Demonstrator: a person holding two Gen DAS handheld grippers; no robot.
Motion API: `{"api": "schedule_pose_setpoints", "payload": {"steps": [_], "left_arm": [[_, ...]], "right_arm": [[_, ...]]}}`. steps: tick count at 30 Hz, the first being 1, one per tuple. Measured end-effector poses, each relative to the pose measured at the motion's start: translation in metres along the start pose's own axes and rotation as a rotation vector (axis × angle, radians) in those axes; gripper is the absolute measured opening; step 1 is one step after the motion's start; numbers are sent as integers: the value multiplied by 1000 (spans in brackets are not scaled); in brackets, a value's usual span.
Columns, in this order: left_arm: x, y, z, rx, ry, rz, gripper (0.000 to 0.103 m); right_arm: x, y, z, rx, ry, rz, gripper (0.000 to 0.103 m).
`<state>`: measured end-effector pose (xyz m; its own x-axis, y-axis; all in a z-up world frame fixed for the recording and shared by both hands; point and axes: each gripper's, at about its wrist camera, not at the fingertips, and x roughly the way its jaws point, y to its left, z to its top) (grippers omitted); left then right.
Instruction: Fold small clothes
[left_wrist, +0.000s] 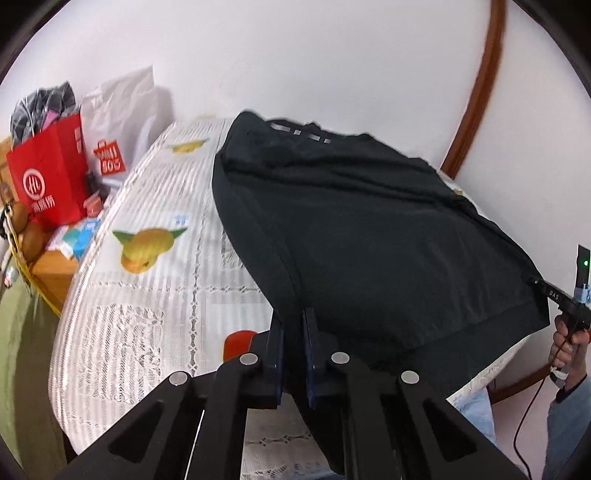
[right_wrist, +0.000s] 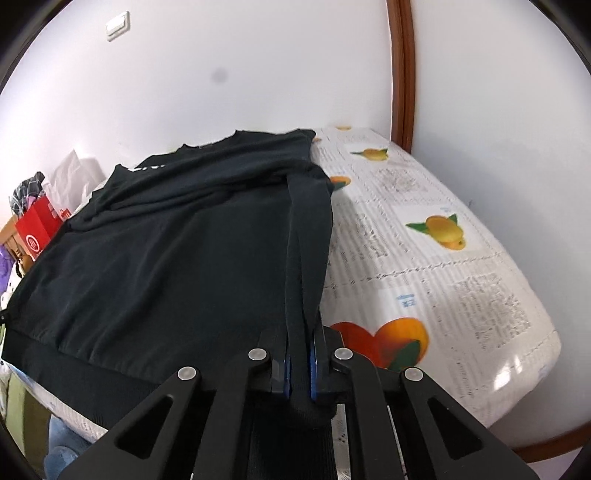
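Holding black garment by both hem corners

Left gripper (left_wrist: 293, 325) pinches one corner of the black sweatshirt (left_wrist: 369, 229) at its ribbed hem; fabric sits between the pressed-together pads. Right gripper (right_wrist: 299, 343) pinches the opposite corner the same way, cloth bunched between its pads. Hem edge is lifted off the desk (left_wrist: 155, 302); the far part, with neckline and white lettering, lies on the fruit-print lace cloth (right_wrist: 424, 266). In the left view a hand (left_wrist: 567, 343) holds the right gripper. Red paper bag (left_wrist: 51, 177) stands beyond the desk's left end.
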<state>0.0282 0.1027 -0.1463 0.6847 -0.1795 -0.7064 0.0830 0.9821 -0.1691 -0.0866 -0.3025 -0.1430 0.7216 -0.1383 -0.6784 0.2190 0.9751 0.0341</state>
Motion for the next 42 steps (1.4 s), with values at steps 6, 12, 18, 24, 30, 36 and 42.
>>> {"api": "schedule_pose_setpoints", "payload": {"steps": [6, 12, 18, 24, 30, 36, 42], "left_arm": [[-10, 0, 20, -8, -36, -25, 9], [-7, 3, 54, -21, -73, -9, 9], [-6, 13, 87, -47, -131, 8, 9], [1, 14, 112, -44, -163, 18, 9], [15, 16, 135, -42, -168, 34, 9], [33, 20, 157, -54, -162, 54, 9], [52, 24, 180, -85, -156, 79, 9]], "right_arm": [[-11, 1, 18, 23, -45, 18, 7], [-11, 1, 48, 50, -81, 14, 7], [-6, 1, 80, 47, -115, -8, 6], [5, 7, 109, 48, -135, -19, 6], [23, 15, 135, 43, -139, -32, 6], [40, 21, 157, 42, -136, -39, 6], [63, 29, 176, 32, -128, -51, 6]]}}
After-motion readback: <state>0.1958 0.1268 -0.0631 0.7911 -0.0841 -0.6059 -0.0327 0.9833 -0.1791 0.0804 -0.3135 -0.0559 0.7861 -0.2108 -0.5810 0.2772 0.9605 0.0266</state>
